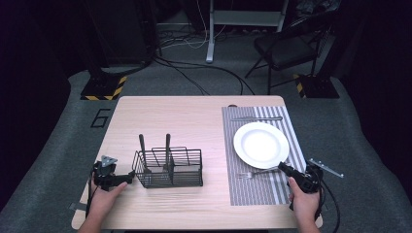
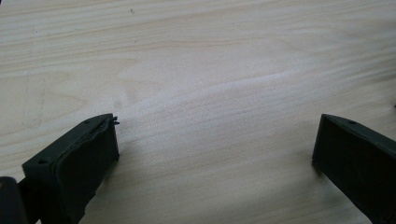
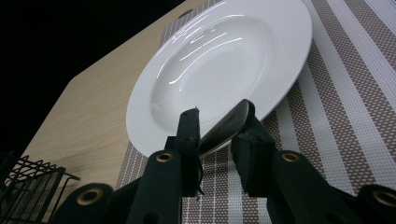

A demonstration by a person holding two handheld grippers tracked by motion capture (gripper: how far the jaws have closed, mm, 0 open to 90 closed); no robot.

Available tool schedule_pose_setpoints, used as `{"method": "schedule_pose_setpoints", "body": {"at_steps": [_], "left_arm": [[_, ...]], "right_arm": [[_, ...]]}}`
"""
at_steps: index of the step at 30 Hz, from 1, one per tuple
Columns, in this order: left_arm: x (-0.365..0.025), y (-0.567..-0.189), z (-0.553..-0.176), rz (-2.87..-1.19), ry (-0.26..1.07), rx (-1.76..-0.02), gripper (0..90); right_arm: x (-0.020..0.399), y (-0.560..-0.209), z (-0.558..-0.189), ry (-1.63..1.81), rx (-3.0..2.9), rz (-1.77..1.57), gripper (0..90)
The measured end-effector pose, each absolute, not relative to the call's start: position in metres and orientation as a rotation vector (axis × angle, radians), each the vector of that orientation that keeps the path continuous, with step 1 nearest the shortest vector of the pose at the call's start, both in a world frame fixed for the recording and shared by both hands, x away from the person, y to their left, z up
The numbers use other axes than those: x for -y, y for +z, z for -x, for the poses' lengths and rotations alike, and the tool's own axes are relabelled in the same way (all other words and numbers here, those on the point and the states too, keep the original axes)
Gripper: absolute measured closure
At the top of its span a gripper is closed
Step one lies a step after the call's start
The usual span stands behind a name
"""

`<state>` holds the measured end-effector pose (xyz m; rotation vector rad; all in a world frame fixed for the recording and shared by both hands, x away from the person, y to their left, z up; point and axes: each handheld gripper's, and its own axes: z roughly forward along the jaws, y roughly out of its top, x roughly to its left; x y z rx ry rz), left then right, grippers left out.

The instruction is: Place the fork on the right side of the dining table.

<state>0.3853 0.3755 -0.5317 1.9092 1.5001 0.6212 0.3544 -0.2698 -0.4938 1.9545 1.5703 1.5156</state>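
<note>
Your right gripper (image 3: 215, 128) is pinching the handle end of a silver metal fork (image 1: 256, 173); in the right gripper view the shiny handle sits slantwise between the two black jaws, pads on either side of it. No earlier reading to compare. The fork lies on the grey-and-white striped woven placemat (image 1: 252, 191), tines pointing toward the table's left edge, just on the near side of the round white ceramic plate (image 1: 261, 144). The fork's handle appears to run under or against the plate's near rim; contact cannot be told.

Your right hand (image 1: 304, 204) comes in over the near right corner of the light wooden table (image 1: 175, 116). The wrist is low, and the gripper is angled forward and left toward the plate.

Your left gripper (image 1: 112, 177) has its jaws spread wide, with bare wood between them in the left gripper view and nothing held. Your left hand (image 1: 103, 198) rests near the near left corner. The gripper is held roughly level and points right at the black wire cutlery caddy (image 1: 169, 167); its tip is just beside the caddy's left wall.

Two dark-handled utensils (image 1: 167, 145) stand upright in the caddy. A silver knife (image 1: 256, 118) lies across the placemat's far edge, beyond the plate.
</note>
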Motion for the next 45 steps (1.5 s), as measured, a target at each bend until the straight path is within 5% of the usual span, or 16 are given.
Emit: {"method": "schedule_pose_setpoints", "body": {"at_steps": [45], "left_arm": [[-0.375,-0.532,-0.385,-1.904,0.622,-1.502,0.0]], "right_arm": [[0.278,-0.52,-0.356,1.522,-1.185,-2.364,73.2]]}}
